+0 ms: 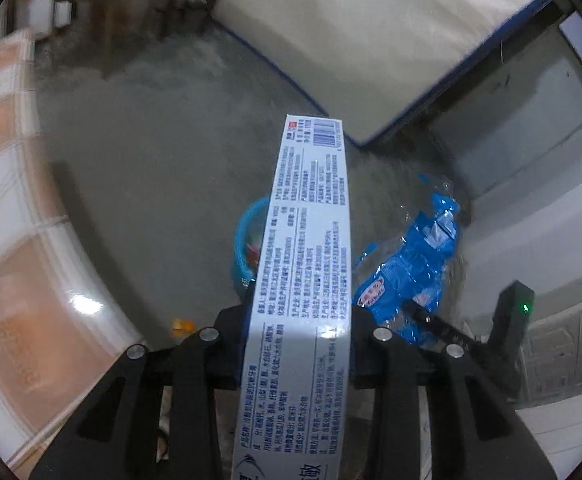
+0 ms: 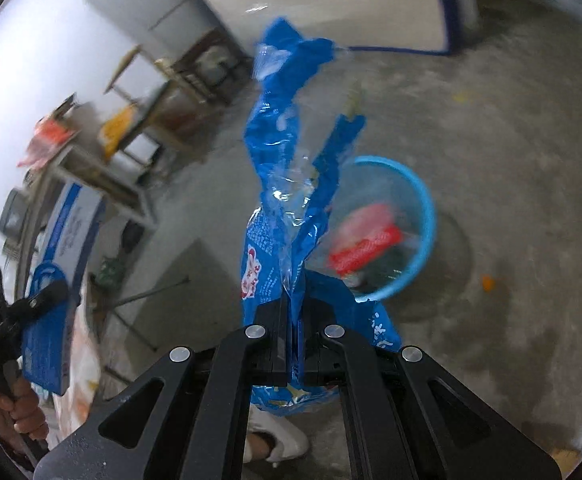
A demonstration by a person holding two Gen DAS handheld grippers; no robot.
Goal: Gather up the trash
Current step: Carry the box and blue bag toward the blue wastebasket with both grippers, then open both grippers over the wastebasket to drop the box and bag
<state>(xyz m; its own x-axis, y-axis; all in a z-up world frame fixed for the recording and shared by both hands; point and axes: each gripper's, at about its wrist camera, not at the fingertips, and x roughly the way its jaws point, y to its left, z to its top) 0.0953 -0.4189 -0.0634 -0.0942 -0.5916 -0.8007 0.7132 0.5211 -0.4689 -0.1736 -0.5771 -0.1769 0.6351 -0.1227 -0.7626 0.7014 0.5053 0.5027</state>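
I am working over a bare grey concrete floor [image 1: 151, 184], with a white mattress edged in blue [image 1: 371, 32] leaning at the far side and a tiled wall [image 1: 7, 200] curving along my left. My left wrist camera is showing that wall and a small orange scrap [image 1: 182, 325] on the floor; my right wrist camera is showing instead a cluttered wooden rack [image 2: 139, 120], my white shoe [image 2: 279, 440] and my left hand [image 2: 15, 404] gripping its handle. My left gripper [image 1: 299, 332] is clamping a long white toothpaste box [image 1: 311, 240], pads pressing on both its sides, the box running forward past the fingertips. My right gripper [image 2: 291, 320] is pinching a crumpled blue plastic wrapper [image 2: 283, 184] between fully closed fingers, the wrapper standing up and forward from them. The blue bin [image 2: 423, 216] is sitting on the floor just beyond both grippers, a red packet [image 2: 367, 244] lying inside it, and neither the box nor the wrapper is in it yet
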